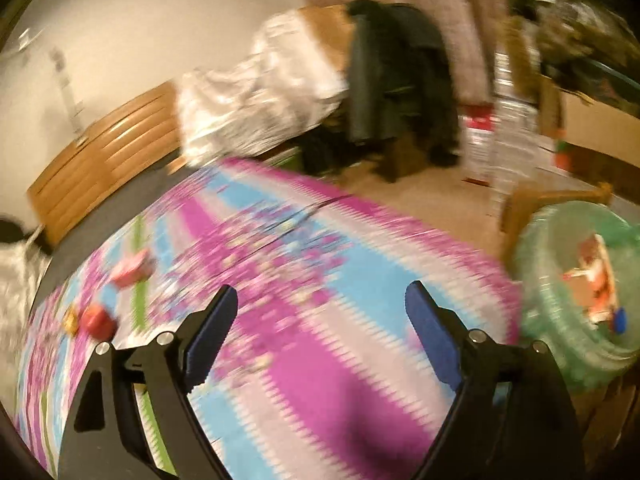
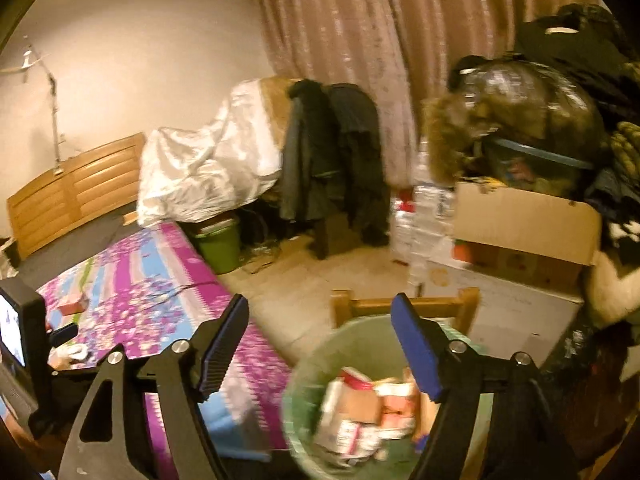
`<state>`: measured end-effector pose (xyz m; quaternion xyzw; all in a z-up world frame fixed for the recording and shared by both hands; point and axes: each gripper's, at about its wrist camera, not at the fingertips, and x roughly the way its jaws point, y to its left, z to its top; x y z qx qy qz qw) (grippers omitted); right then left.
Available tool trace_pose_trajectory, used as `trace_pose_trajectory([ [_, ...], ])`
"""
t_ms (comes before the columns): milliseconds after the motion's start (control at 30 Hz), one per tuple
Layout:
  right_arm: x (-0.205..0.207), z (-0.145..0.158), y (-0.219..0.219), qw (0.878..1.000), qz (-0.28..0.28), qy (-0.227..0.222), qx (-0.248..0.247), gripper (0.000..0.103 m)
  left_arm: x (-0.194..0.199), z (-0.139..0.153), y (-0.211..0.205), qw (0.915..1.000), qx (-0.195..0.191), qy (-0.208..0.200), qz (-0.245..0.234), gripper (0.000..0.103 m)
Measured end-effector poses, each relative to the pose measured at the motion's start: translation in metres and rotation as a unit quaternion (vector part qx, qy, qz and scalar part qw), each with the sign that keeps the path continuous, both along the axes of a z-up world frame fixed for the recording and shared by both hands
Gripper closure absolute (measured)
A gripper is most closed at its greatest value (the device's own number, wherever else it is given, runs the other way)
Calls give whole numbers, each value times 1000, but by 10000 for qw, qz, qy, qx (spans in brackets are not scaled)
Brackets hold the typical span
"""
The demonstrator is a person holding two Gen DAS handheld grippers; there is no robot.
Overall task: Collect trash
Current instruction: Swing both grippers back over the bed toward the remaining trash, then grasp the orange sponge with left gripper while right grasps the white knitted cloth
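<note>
trash (image 2: 360,412) fills bin (image 2: 304,380) only in right view; both tools gape, empty.

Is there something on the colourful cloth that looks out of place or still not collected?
Yes. A few small items still lie loose on the patterned cloth, near its left edge, while other packaging already sits in the green bin. Blur hides what they are. Both grippers, left and right, are open and empty.
</note>
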<state>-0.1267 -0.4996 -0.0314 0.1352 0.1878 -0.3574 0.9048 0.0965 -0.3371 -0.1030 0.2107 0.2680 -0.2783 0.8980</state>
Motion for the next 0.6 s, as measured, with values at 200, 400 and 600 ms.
trace_pose_trajectory([
  [200, 64, -4, 35, 9967, 773, 60, 227, 28, 44, 0, 99, 9902, -233, 269, 1348, 20],
  [400, 149, -25, 78, 9798, 1888, 411, 510, 28, 95, -20, 189, 9589, -567, 816, 2657, 21],
  [600, 225, -44, 108, 9614, 2548, 656, 810, 28, 128, -43, 206, 9490, -970, 1326, 2690, 20],
])
